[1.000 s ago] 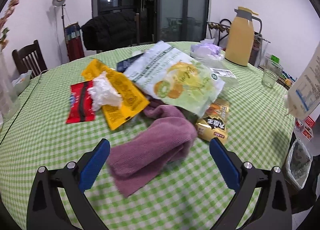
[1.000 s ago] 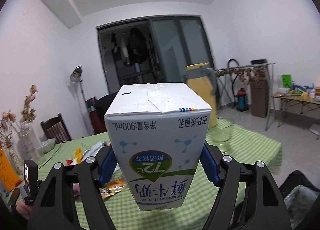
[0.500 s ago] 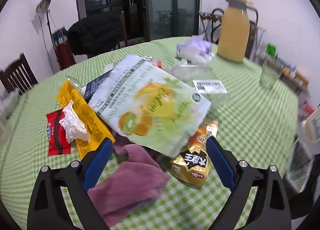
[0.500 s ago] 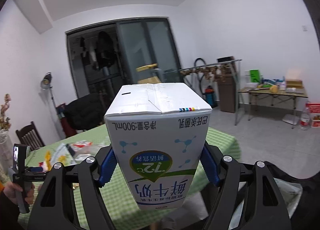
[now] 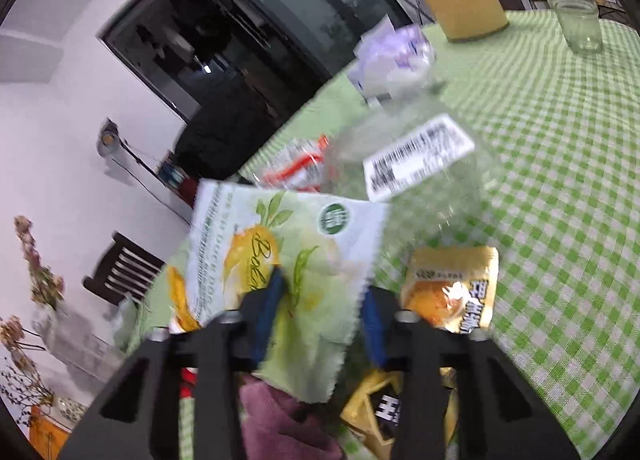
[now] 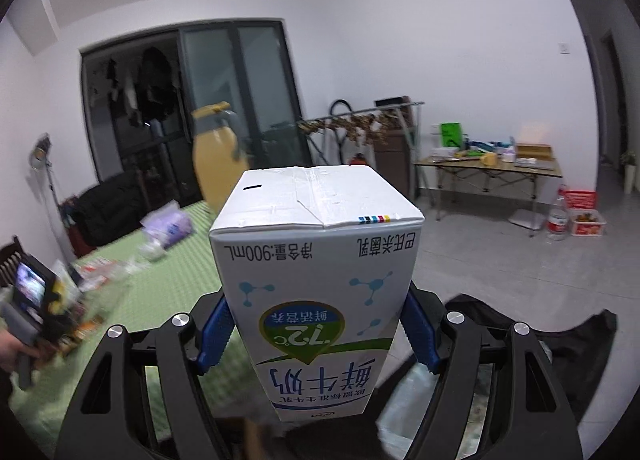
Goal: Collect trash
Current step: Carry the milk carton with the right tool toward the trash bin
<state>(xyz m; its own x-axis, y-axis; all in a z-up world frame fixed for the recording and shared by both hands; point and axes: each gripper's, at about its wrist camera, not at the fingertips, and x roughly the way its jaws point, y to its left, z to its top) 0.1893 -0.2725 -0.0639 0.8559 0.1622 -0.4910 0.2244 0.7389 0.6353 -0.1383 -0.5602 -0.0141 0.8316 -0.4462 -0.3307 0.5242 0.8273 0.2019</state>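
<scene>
The tablecloth is a green-and-white check; the large snack bag is pale green and white with yellow fruit print and a dark green round badge; the small packet is gold with orange and black print; the cloth is mauve. The milk carton is white with blue lettering, light blue molecule marks and a green emblem; the flask is yellow; both grippers' pads are blue on black frames.
</scene>
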